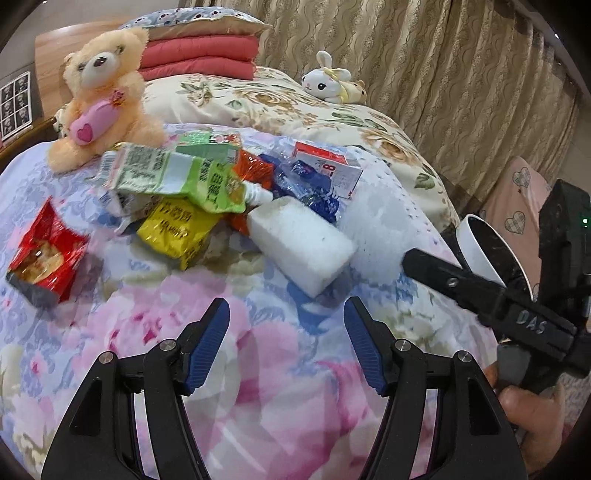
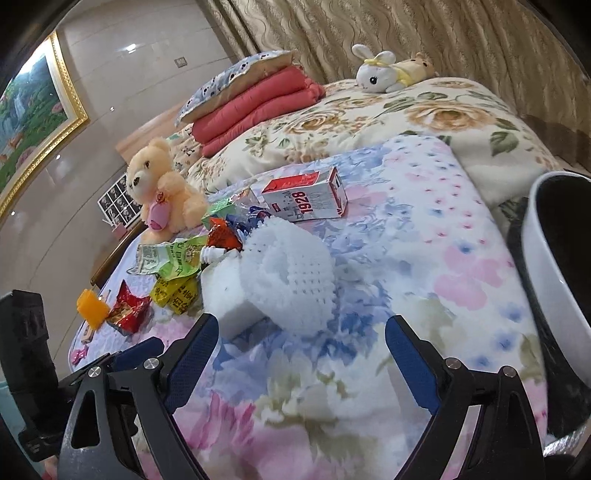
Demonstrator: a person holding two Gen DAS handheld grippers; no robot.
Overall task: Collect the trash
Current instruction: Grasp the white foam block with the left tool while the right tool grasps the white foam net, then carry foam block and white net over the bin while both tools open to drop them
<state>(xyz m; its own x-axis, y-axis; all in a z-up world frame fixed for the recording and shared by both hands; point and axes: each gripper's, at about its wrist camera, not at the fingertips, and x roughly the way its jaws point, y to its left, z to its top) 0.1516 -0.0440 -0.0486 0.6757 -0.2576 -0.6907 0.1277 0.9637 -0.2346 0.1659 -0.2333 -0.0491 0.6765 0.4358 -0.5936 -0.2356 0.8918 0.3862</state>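
Both grippers hover over a floral blanket (image 1: 280,387) with jaws spread wide and nothing between them. Just ahead of the left gripper (image 1: 287,319) lies a white foam block (image 1: 303,243), and beyond it the trash pile: green pouch (image 1: 173,173), yellow packet (image 1: 177,230), orange wrapper (image 1: 255,166), blue wrapper (image 1: 310,188) and a carton (image 1: 325,168). A red snack bag (image 1: 44,254) sits apart to its left. A teddy (image 1: 103,96) sits behind the pile, touching the pouch's far end. Ahead of the right gripper (image 2: 301,332) a white foam net (image 2: 291,273) rests against the block (image 2: 225,295), screening part of the pile. A white bin (image 2: 554,280) stands close on its right. A bunny (image 2: 380,70) lies well beyond, near the curtain (image 2: 406,29)
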